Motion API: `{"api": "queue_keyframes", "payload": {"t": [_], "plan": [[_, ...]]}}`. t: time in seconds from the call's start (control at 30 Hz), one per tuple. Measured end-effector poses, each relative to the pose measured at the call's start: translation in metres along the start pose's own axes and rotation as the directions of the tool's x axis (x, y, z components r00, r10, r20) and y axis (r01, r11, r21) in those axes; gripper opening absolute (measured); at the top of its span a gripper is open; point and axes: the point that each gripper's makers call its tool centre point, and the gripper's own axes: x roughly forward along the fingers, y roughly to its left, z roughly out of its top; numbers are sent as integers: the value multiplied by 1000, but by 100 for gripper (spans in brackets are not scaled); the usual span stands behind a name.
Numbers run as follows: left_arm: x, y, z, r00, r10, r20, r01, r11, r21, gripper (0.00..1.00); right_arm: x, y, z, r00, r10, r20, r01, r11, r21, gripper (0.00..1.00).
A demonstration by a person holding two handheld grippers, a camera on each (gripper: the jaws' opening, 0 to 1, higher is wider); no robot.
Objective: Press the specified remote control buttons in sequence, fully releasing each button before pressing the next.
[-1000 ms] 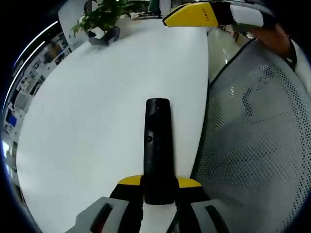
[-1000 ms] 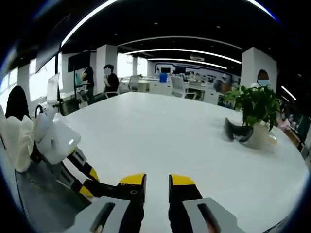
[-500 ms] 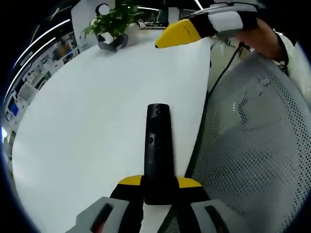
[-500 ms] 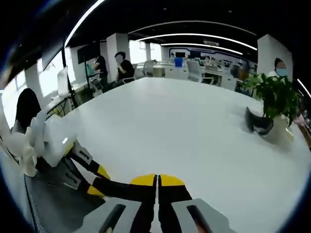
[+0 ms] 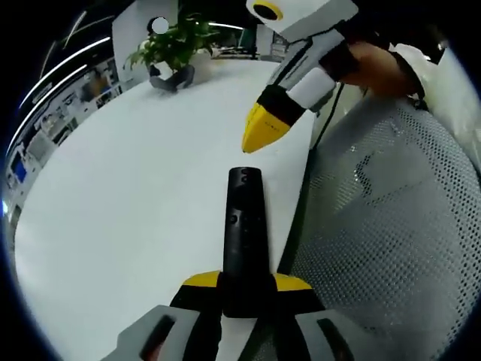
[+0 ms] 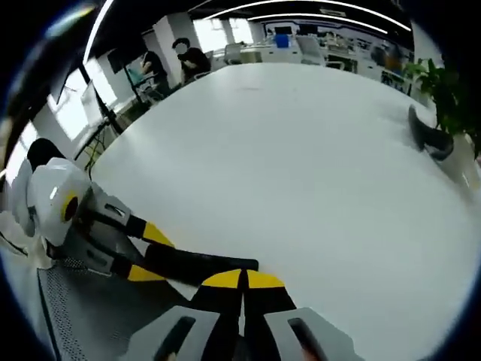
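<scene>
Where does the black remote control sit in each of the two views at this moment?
Left gripper view: the remote control runs up the lower centre, its near end clamped in the left tool.
Right gripper view: it lies low and left of centre, partly behind the shut right tool, held by the left tool.
Shared landmark: the potted plant on the white table.

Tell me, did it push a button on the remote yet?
Not yet, it seems. Done: the left hand-held gripper is shut on the black remote, holding it over the white table. In hand: the right hand-held gripper, jaws shut, points its yellow tip near the remote's far end without touching. Left: all the button presses.
</scene>
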Motion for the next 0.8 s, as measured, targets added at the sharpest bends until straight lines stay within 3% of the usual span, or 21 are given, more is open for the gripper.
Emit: {"api": "queue_keyframes", "payload": {"t": [0.23,0.43,0.5,0.53,0.8], "plan": [[-1,0,1,1000,-11,24,11,1000,-6,23,4,0,0,999,32,-8,-32,999,41,0],[-1,0,1,999,-12,33,13,1000,-8,23,11,3,-7,998,19,-54,-19,1000,-3,0],[0,0,2,999,-14,37,14,1000,-8,23,12,-2,-17,993,-18,-116,15,999,-32,0],[0,0,2,999,-14,38,14,1000,-8,23,14,1,-12,997,-8,-78,5,999,-40,0],[0,0,3,998,-16,55,16,1000,-4,24,14,0,-11,994,-5,-111,-5,996,-87,0]]}}
